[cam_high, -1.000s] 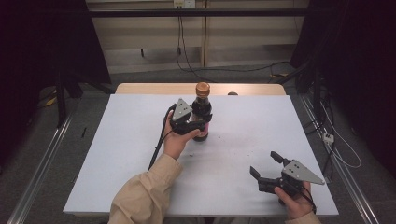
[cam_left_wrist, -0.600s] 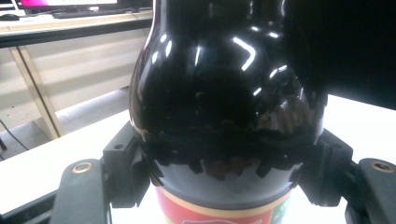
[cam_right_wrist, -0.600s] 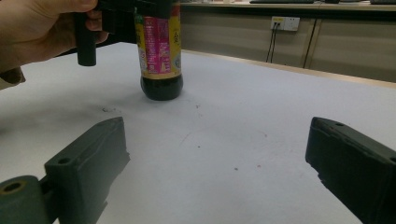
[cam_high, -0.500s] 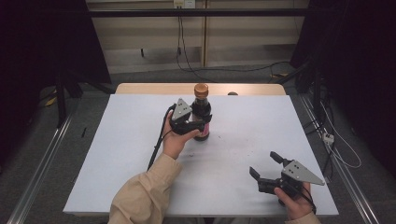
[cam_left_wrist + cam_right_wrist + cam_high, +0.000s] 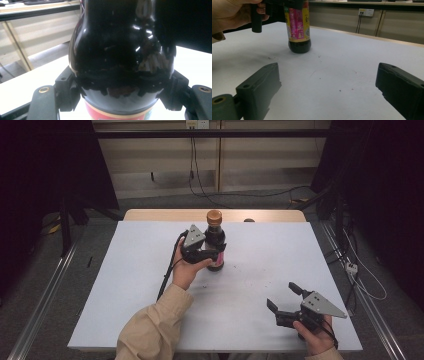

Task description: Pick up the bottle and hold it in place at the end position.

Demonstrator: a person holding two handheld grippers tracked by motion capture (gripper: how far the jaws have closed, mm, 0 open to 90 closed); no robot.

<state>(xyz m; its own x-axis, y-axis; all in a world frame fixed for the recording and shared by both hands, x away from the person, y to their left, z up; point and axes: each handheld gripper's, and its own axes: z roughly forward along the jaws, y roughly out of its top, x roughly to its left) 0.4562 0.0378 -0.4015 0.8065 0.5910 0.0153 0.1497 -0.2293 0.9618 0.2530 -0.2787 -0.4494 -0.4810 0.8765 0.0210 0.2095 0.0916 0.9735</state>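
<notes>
Gripping the dark bottle point(image 5: 215, 242) upright at table point(image 5: 125, 285) centre with my left gripper point(image 5: 205, 254), jaws clamped round its shoulder, forearm angled in. Right gripper point(image 5: 285, 301) rests near-right, jaws wide, empty.

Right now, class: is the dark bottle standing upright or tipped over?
Upright. The bottle stands with its base on the white table and its orange cap on top; the left gripper clasps its body.

Table point(image 5: 150, 320) viewed from above front; left gripper view pressed close on soy sauce bottle point(image 5: 120, 62), also seen farther off, low, in right gripper view.
</notes>
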